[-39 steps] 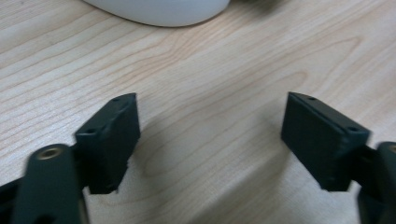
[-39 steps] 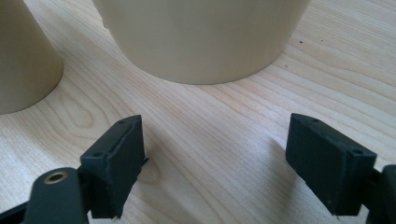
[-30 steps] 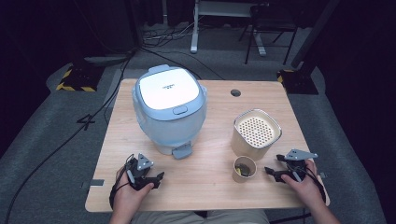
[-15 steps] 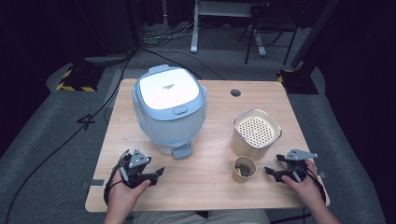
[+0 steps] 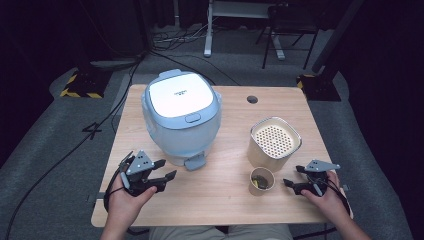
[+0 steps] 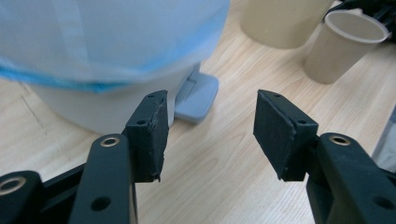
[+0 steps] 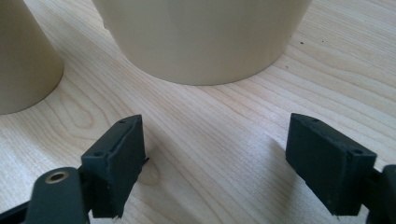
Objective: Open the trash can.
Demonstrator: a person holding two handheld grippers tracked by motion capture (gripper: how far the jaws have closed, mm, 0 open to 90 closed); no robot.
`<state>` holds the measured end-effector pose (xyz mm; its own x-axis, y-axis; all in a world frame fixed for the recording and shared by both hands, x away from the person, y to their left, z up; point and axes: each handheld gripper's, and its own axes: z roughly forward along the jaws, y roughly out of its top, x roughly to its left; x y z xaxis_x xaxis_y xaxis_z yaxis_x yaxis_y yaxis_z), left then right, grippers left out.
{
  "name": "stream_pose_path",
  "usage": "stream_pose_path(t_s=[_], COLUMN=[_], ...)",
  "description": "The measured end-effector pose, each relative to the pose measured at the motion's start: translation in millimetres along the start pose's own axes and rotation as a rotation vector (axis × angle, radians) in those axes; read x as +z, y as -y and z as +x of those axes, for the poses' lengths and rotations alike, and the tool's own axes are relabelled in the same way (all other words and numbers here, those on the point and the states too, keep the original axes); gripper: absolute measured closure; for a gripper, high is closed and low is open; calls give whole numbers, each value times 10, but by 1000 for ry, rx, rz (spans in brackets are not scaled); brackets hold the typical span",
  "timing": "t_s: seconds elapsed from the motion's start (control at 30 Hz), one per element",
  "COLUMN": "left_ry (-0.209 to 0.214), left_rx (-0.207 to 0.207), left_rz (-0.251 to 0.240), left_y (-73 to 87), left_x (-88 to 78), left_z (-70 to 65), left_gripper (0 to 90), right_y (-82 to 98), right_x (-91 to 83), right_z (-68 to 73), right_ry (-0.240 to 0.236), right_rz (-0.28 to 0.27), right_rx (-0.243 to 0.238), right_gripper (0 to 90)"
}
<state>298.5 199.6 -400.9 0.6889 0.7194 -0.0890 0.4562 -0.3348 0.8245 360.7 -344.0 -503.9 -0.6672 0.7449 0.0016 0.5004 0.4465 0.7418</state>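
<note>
A white and pale blue rice cooker [image 5: 181, 117] stands lid shut on the left half of the wooden table [image 5: 220, 200], with a grey tab [image 5: 194, 162] at its front base. My left gripper [image 5: 168, 168] hovers just left of that tab, held above the table. Its jaws have just been closing but still stand apart with nothing between them. The left gripper view shows the left gripper [image 6: 210, 135] pointing at the cooker [image 6: 107, 42] and its tab [image 6: 198, 93]. My right gripper [image 5: 293, 176] rests open on the table, right of a small beige cup [image 5: 262, 181].
A beige canister [image 5: 274, 142] with a perforated top stands behind the cup, close ahead of the right gripper [image 7: 215, 158]. A cable hole [image 5: 252, 99] sits near the table's far edge. Bare wood lies between the two grippers along the front edge.
The left gripper has lifted off the table and its jaws have narrowed. The right gripper, the cup, the canister and the cooker have not moved.
</note>
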Motion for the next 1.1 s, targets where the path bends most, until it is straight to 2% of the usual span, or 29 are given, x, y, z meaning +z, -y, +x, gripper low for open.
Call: stream_pose_path(t_s=[0.17, 0.37, 0.43, 0.53, 0.63, 0.67, 0.77, 0.87, 0.9, 0.93, 0.97, 1.0, 1.1], left_ry=[24, 44, 59, 72, 94, 94, 137, 174, 209, 209, 235, 235, 271], left_rx=[36, 40, 66, 76, 120, 120, 157, 159, 147, 147, 147, 147, 167], left_rz=[-22, -52, -65, -82, -111, -111, -142, -179, -215, -215, -229, -229, -259], left_y=[-138, -262, -317, -371, -469, -469, -540, -600, -653, -653, -703, -703, -801], left_x=[-58, -108, -123, -149, -216, -216, -252, -275, -295, -295, -313, -313, -342], left_z=[50, 60, 48, 33, 12, 12, 5, 22, 45, 45, 61, 61, 74], left_gripper=[457, 456, 457, 457, 461, 461, 466, 476, 490, 498, 512, 526, 536], right_y=[0, 0, 0, 0, 0, 0, 0, 0, 0, 0, 0, 0, 0], right_x=[0, 0, 0, 1, 1, 1, 1, 1, 1, 1, 2, 2, 2], right_z=[0, 1, 0, 0, 0, 0, 1, 1, 1, 1, 1, 1, 1], right_ry=[1, 1, 1, 1, 1, 1, 1, 1, 2, 2, 2, 2, 2], right_rz=[1, 0, 0, 0, -1, -1, 0, 0, -1, -1, -1, -1, -1], right_rx=[-2, -2, -2, -2, -2, -2, -1, -1, -1, -1, -2, -2, -2], right_gripper=[202, 202, 202, 203, 203, 203, 203, 203, 202, 202, 203, 203, 203])
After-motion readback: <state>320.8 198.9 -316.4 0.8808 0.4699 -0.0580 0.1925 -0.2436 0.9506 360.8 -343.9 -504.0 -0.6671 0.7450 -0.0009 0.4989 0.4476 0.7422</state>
